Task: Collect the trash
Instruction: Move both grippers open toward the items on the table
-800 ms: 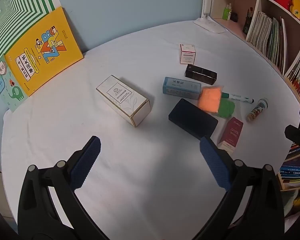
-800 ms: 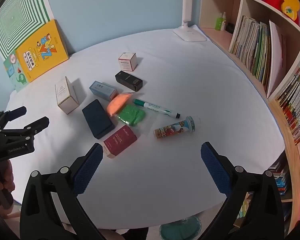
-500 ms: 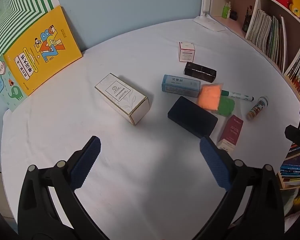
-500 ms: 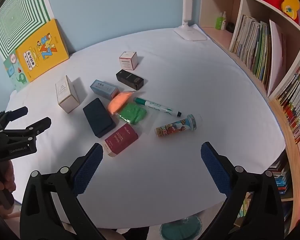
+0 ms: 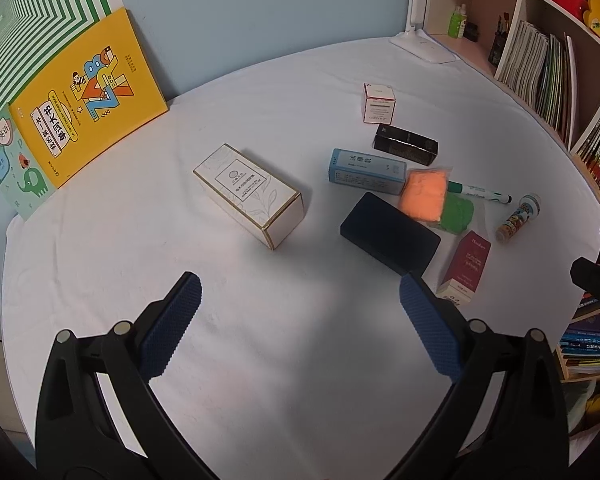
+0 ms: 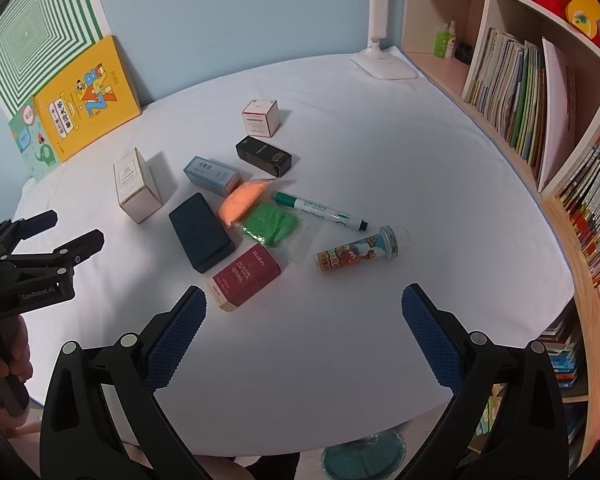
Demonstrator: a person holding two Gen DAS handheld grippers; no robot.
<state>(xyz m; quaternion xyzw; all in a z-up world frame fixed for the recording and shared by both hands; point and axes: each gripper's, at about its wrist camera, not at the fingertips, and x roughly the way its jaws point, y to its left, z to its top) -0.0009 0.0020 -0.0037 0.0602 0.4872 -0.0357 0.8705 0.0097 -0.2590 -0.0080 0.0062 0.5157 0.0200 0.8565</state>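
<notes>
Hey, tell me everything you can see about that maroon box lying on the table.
The maroon box is a small oblong carton, apparently cardboard, with pale lettering on its top face and a cream end panel. It lies flat on its broad side on the white table, closed and seemingly undamaged, at the near edge of the clutter. One corner sits close beside the dark navy case; actual contact is unclear. A clear plastic bag is next to it. No gripper touches it.

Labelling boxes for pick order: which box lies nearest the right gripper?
The maroon box, just beyond the right gripper; the other boxes sit farther back.
</notes>
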